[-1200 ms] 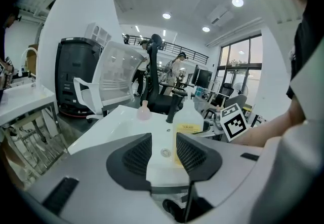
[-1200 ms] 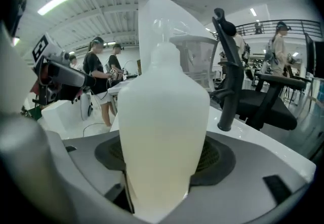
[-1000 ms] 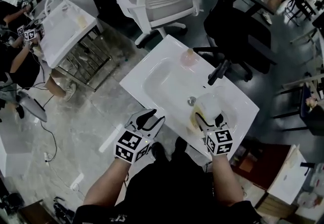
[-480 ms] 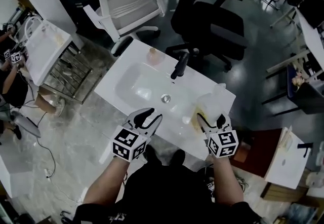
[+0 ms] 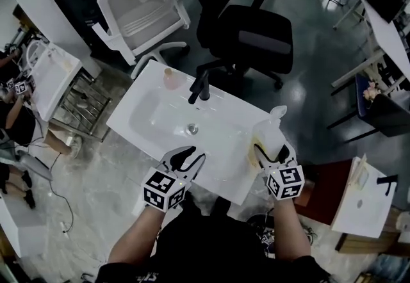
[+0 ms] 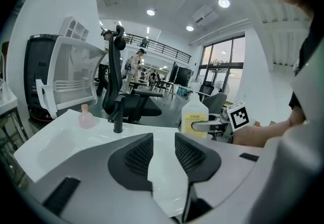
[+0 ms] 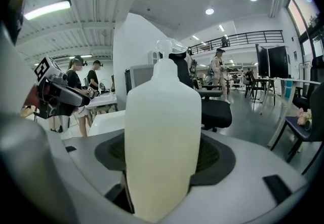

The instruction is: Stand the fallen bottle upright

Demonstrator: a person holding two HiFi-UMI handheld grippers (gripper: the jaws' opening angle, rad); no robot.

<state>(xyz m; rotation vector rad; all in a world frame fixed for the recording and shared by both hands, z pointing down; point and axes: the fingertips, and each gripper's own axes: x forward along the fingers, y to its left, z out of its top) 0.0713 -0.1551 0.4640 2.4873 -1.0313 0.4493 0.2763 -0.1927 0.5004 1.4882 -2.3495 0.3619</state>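
A translucent white bottle (image 5: 270, 129) with a yellow label stands upright at the right end of the white sink top (image 5: 128, 111). My right gripper (image 5: 270, 149) is shut on it, its pads pressing both sides of the body (image 7: 162, 137). In the left gripper view the same bottle (image 6: 195, 116) shows upright with the right gripper round it. I cannot tell whether its base rests on the top. My left gripper (image 5: 186, 159) hovers at the sink's front edge. Its jaws have just been closing a little, still open with nothing between them (image 6: 163, 154).
A black faucet (image 5: 198, 86) and a small pink bottle (image 5: 170, 77) stand at the back of the basin, with the drain (image 5: 191, 128) in its middle. Behind the sink are a white chair (image 5: 141, 13) and a black chair (image 5: 250, 35). Another person stands far left.
Both grippers have moved along the sink's front toward its right end, the right one carrying the upright bottle. The left jaws stand slightly narrower than before.
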